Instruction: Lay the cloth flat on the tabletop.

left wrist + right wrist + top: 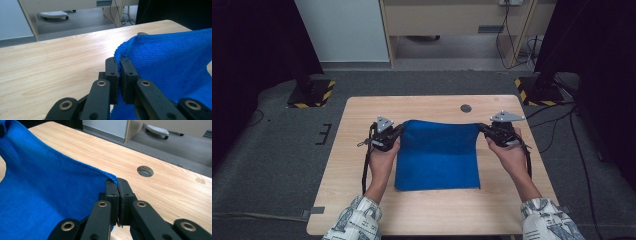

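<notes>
A blue cloth (437, 155) lies on the wooden table (362, 110), its far edge lifted between my two grippers. My left gripper (401, 129) is shut on the cloth's far left corner. In the left gripper view the jaws pinch the blue cloth (170, 65) at the left gripper (119, 62) tips. My right gripper (480, 128) is shut on the far right corner. The right gripper view has the blue cloth (45, 190) stretching away to the left from the right gripper (117, 182). The near edge of the cloth rests flat on the table.
A round cable hole (466, 108) sits in the table just beyond the cloth, also seen as the hole (145, 171) in the right gripper view. Stand bases with yellow-black tape (312, 93) flank the table on the floor. A wooden desk frame (452, 20) stands behind.
</notes>
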`<state>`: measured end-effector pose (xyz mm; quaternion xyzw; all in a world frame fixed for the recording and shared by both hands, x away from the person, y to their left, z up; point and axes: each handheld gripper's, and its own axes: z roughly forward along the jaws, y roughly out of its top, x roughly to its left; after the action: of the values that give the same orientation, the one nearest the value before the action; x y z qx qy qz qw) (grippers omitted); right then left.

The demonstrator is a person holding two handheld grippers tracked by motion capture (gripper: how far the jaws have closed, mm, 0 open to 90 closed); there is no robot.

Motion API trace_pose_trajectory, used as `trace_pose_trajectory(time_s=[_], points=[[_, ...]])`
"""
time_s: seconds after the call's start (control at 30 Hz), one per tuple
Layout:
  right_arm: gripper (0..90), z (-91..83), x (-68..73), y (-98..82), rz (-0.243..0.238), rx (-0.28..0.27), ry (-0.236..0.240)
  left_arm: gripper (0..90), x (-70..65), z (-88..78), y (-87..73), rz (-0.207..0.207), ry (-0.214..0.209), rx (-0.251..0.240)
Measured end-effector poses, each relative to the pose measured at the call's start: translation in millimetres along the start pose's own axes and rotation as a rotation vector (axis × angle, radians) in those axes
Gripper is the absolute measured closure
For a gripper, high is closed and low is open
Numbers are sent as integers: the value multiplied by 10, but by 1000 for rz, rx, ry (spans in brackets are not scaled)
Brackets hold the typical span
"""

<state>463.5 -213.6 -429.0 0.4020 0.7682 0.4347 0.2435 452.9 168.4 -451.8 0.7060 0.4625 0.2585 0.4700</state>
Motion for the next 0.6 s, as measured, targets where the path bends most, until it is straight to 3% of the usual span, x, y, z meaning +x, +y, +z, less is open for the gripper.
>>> trace_pose_trajectory(time_s=[0.17,0.6], points=[[886,130,-68,-56,2,36,-12,852,6,108,-40,9,-5,24],[887,324,-172,-149,35,61,-28,858,4,276,-19,23,22,50]])
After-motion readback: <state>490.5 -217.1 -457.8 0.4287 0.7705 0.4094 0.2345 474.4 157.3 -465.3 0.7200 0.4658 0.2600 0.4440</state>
